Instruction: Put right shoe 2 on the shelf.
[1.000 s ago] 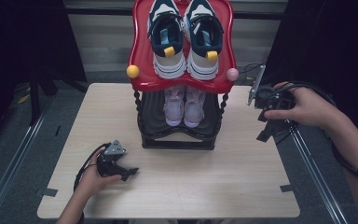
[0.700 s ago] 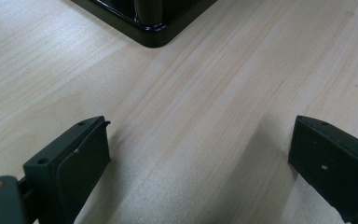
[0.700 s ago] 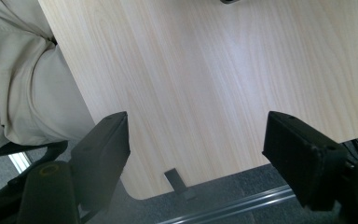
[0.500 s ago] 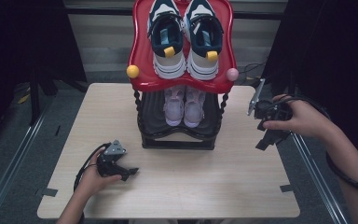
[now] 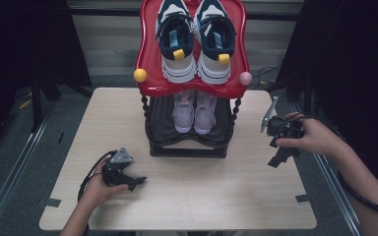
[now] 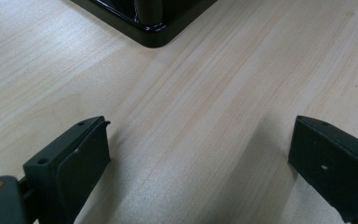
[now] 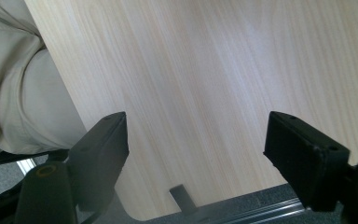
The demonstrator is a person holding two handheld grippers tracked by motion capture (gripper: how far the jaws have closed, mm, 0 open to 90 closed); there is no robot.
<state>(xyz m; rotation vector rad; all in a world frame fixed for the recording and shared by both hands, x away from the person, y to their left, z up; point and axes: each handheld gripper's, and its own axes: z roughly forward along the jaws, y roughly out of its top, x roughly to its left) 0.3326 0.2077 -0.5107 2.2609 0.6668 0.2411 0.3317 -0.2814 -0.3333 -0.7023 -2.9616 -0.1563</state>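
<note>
Plainly between steps, both the left gripper (image 5: 137, 182) on the table (image 5: 216, 196) and the right gripper (image 5: 277, 158) beside the rack (image 5: 189, 147) gape wide and empty, so next comes reaching for its shoes (image 5: 194, 114).

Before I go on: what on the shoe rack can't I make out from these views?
- Pink shoes, high view: heels hidden under the red top shelf.
- Rack base, left tool view: cut off by the top edge.
- Navy shoes, high view: heels cut off by the top edge.
</note>
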